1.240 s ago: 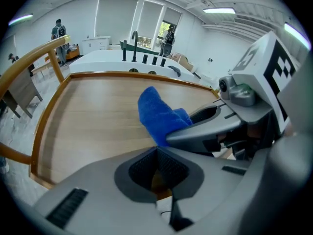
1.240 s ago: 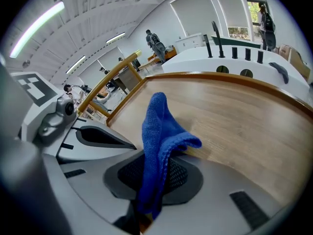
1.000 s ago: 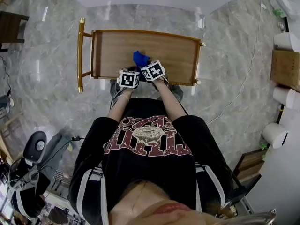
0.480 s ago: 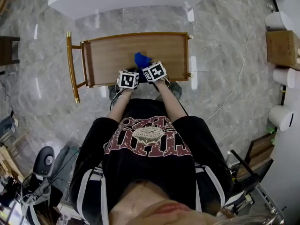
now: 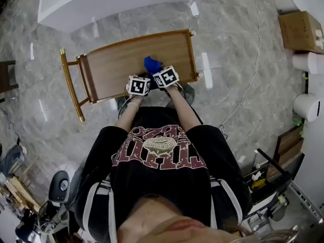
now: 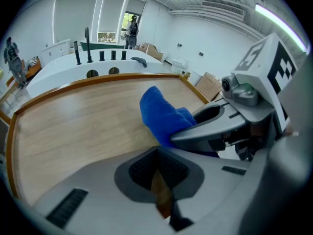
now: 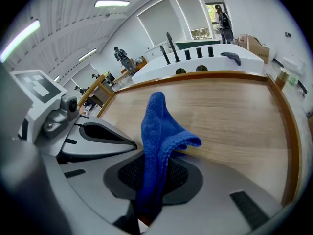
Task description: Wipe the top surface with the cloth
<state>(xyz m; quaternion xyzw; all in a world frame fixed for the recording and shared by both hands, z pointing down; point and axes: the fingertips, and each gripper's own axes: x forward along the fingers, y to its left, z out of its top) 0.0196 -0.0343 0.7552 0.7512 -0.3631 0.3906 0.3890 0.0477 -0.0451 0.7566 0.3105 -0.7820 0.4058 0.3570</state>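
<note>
right gripper (image 7: 143, 218) pinches the cloth (image 7: 159, 131) at the 6 o'clock edge of the tabletop (image 5: 121, 59); left gripper (image 6: 164, 207) pressed together, empty; wiping seems barely begun.

The tabletop (image 5: 121, 62) lies bare left, right and beyond the blue cloth (image 5: 151, 64), bounded by a raised rim (image 7: 289, 146). At its near edge the left tongs (image 6: 159, 177) and right tongs (image 7: 149, 182) crowd side by side. A white counter (image 5: 116, 4) stands past the far edge.

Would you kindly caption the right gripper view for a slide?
Right gripper, jaws shut on the blue cloth, over the wooden top, left gripper beside it.
</note>
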